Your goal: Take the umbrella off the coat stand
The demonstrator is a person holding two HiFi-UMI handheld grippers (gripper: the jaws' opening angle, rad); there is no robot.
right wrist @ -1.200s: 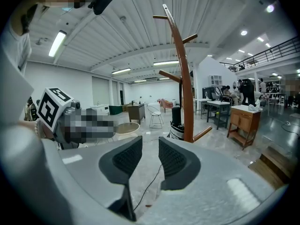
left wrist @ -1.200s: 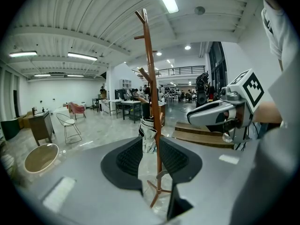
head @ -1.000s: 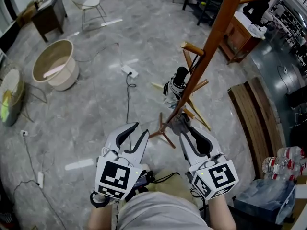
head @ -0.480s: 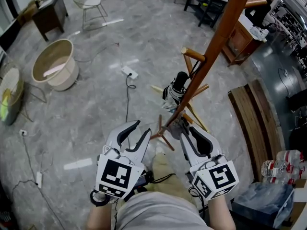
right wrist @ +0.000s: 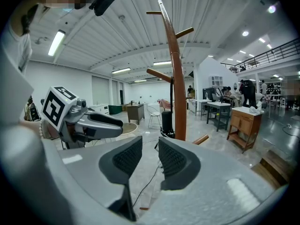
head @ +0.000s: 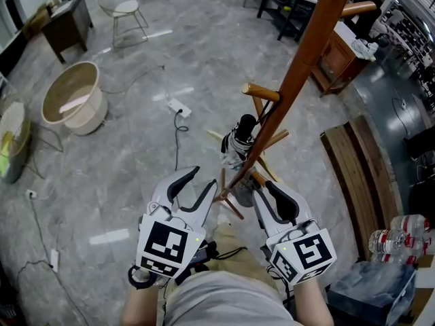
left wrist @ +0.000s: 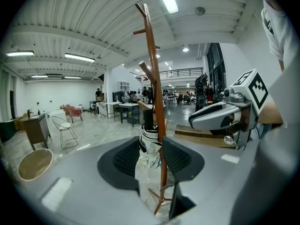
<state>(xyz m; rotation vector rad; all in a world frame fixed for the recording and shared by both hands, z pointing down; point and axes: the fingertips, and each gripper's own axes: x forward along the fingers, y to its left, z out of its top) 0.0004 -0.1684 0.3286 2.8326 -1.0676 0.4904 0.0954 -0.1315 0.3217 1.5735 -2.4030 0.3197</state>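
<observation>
A tall wooden coat stand (head: pixel 299 73) rises from the grey floor, and a folded black-and-white umbrella (head: pixel 238 136) hangs upright against its pole below a peg. My left gripper (head: pixel 197 180) is just short of the stand's feet. Its jaws have just been opening and stand open. In the left gripper view the umbrella (left wrist: pixel 149 140) and the pole (left wrist: pixel 157 102) show through the gap, farther off and untouched. My right gripper (head: pixel 264 183) is beside the stand's base, its jaws a narrow gap apart with nothing between them. In the right gripper view the pole (right wrist: pixel 177 88) and the umbrella's black handle (right wrist: pixel 167 122) are ahead.
A beige tub (head: pixel 71 104) and a white wire chair (head: pixel 122 9) stand at the far left. A power strip with a cable (head: pixel 178 107) lies on the floor before the stand. A wooden bench (head: pixel 360 161), water bottles (head: pixel 401 240) and a wooden cabinet (head: pixel 336 53) are on the right.
Both grippers have moved forward towards the foot of the coat stand. The left jaws have spread wider. The umbrella still hangs on the stand.
</observation>
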